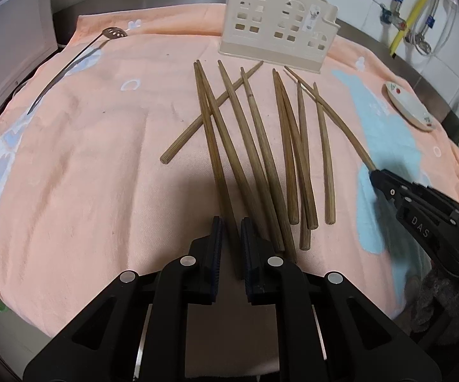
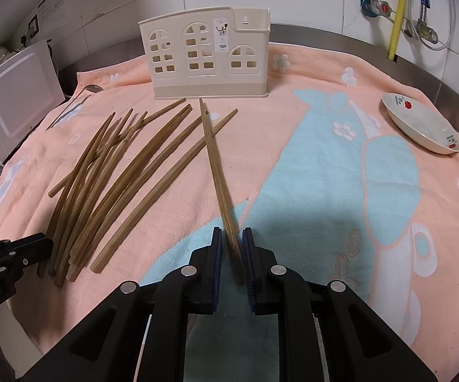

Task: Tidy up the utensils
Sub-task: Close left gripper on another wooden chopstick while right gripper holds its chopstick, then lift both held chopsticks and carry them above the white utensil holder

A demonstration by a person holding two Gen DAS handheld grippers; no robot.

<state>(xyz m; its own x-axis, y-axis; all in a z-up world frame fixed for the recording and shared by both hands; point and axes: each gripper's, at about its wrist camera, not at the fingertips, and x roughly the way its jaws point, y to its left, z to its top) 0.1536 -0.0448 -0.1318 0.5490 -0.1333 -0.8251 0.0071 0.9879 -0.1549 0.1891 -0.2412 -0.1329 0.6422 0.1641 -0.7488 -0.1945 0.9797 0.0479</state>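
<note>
Several brown wooden chopsticks (image 1: 261, 146) lie fanned out on a peach towel (image 1: 102, 159), in front of a cream house-shaped utensil holder (image 1: 277, 28). My left gripper (image 1: 232, 222) is shut on the near end of the leftmost chopstick (image 1: 212, 146). In the right wrist view my right gripper (image 2: 232, 232) is shut on the thick end of one chopstick (image 2: 216, 172), whose tip points toward the holder (image 2: 210, 60). The rest of the pile (image 2: 115, 184) lies to its left. The left gripper (image 2: 49, 245) sits at the pile's near ends. The right gripper (image 1: 374, 173) also shows at the right edge of the left wrist view.
A slotted metal spoon (image 1: 115, 33) with a long handle lies at the towel's far left. A flowered dish (image 2: 420, 124) rests at the far right. A white appliance (image 2: 16, 95) stands off the towel's left side. Tiled wall and pipes (image 2: 398, 9) are behind.
</note>
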